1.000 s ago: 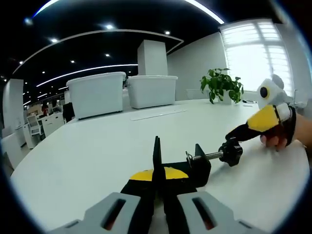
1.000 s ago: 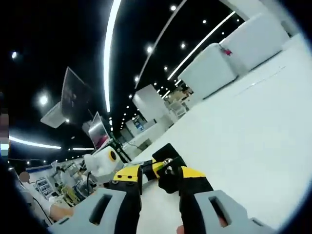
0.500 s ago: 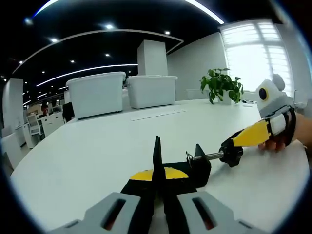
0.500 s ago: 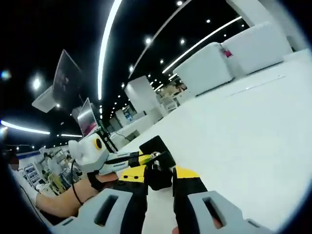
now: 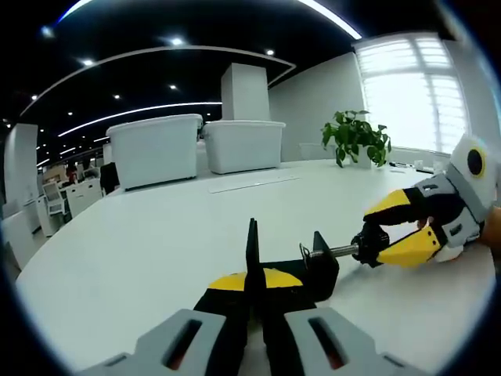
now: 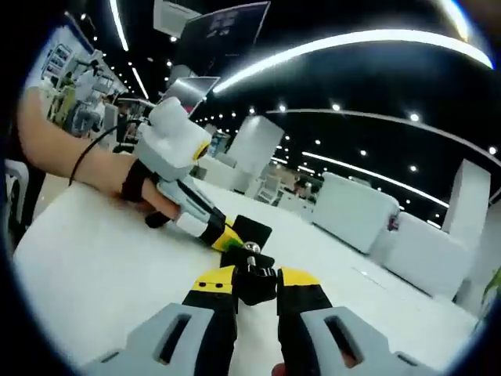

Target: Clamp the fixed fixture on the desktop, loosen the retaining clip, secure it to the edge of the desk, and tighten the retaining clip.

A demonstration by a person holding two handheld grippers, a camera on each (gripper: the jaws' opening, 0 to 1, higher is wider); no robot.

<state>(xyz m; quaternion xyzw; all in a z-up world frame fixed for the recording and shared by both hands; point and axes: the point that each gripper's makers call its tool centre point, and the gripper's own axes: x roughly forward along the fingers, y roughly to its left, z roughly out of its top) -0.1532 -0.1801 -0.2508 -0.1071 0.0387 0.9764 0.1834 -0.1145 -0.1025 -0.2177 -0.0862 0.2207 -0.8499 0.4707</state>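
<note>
On the white counter we see the black metal clamp fixture standing upright. Our left tool is clamped on its plate; our right tool is clamped on its black screw knob.

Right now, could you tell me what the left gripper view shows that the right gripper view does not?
Left gripper view: a green potted plant by the bright window, and the threaded steel screw running from the black metal desk clamp to its black knob.

Right gripper view: a person's hand holding the left gripper, and hanging dark monitor screens.

Both: the white tabletop, two white storage bins, the clamp pinched by the left gripper, and the right gripper closed on the knob.
</note>
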